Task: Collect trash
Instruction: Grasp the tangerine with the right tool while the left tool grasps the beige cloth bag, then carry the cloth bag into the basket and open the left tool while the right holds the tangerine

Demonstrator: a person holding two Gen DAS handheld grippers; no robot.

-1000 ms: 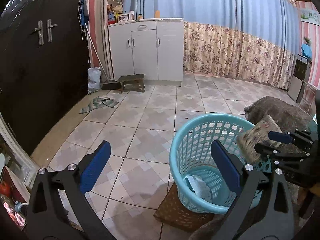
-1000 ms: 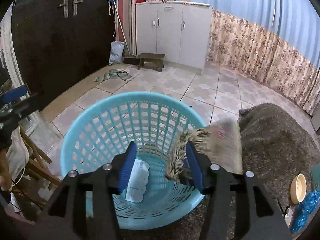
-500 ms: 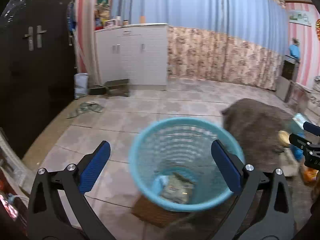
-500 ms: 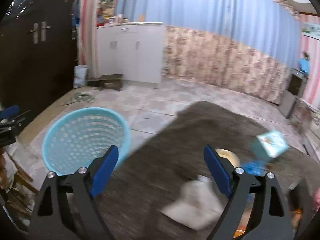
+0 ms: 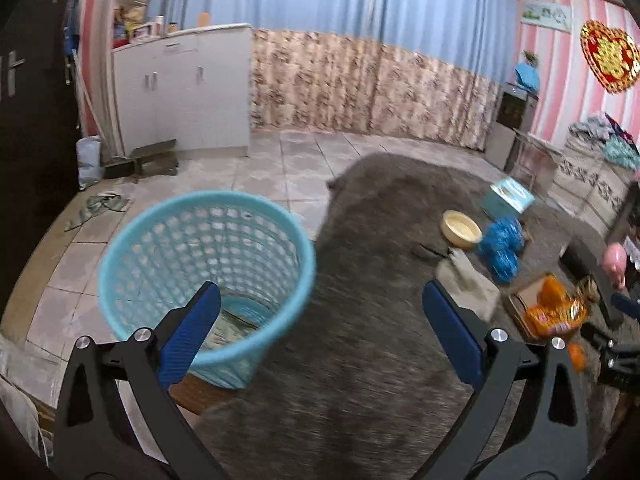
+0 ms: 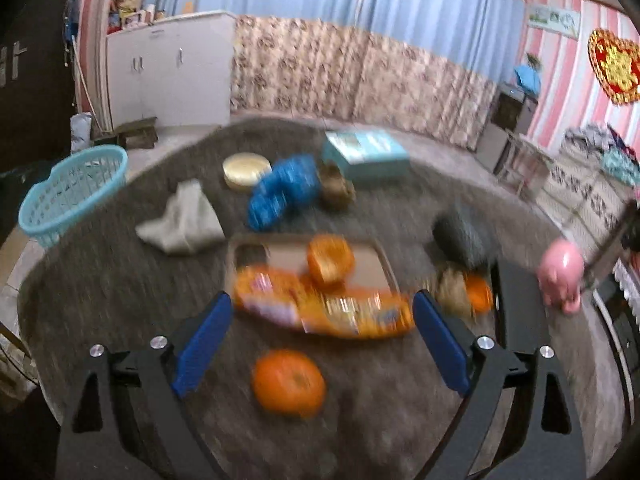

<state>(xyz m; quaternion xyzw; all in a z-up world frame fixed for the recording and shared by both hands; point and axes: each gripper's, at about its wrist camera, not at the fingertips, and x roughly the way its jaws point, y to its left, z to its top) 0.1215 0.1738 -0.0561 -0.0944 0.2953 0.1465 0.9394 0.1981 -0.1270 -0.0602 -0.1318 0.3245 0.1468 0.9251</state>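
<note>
A light blue plastic basket [image 5: 204, 272] stands at the left edge of a grey-covered table [image 5: 360, 360]; paper trash lies in its bottom. It also shows far left in the right wrist view [image 6: 72, 196]. My left gripper [image 5: 320, 328] is open and empty, between basket and table. My right gripper [image 6: 320, 340] is open and empty above an orange snack wrapper [image 6: 320, 308] on a brown tray [image 6: 372, 268]. A crumpled grey cloth [image 6: 184, 220] and a blue crumpled bag [image 6: 284, 192] lie behind.
An orange fruit [image 6: 288, 388] lies near my right gripper, another [image 6: 330, 260] on the tray. A yellow bowl [image 6: 246, 170], a teal box [image 6: 364, 154], a pink piggy bank [image 6: 562, 276] and a dark object [image 6: 460, 236] share the table. White cabinets [image 5: 180, 88] stand behind.
The right gripper let go of the patterned cloth over the basket, opened wide and swung right over the table. The left gripper swung right too; the basket now sits at its left.
</note>
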